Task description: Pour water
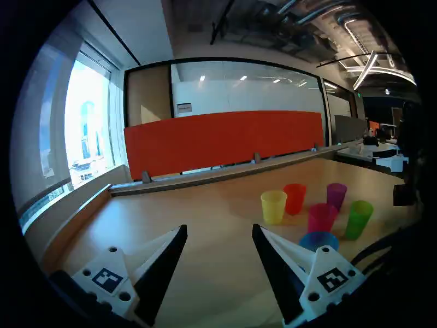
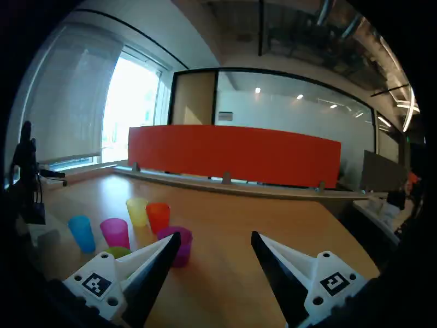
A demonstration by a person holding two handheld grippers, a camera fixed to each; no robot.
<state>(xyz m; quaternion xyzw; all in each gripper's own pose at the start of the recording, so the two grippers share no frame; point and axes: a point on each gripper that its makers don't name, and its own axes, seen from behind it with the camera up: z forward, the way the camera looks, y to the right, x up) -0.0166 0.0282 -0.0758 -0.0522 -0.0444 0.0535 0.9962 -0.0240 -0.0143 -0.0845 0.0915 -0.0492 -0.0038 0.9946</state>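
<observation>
Several coloured plastic cups stand upright in a cluster on the wooden table (image 1: 207, 208). In the left gripper view they lie ahead to the right: yellow cup (image 1: 273, 206), orange cup (image 1: 295, 198), purple cup (image 1: 336, 195), pink cup (image 1: 322, 217), green cup (image 1: 359, 218) and blue cup (image 1: 318, 239), which is closest to my right finger. My left gripper (image 1: 218, 229) is open and holds nothing. In the right gripper view the cups sit ahead to the left: blue cup (image 2: 82, 232), pink cup (image 2: 115, 232), yellow cup (image 2: 136, 211), orange cup (image 2: 158, 217), purple cup (image 2: 179, 243). My right gripper (image 2: 214, 236) is open, holding nothing.
A long orange partition (image 1: 224, 139) and a low rail run along the table's far edge. Windows are on the left. A dark device (image 2: 24, 180) stands at the left edge of the right gripper view. Bare tabletop stretches ahead of both grippers.
</observation>
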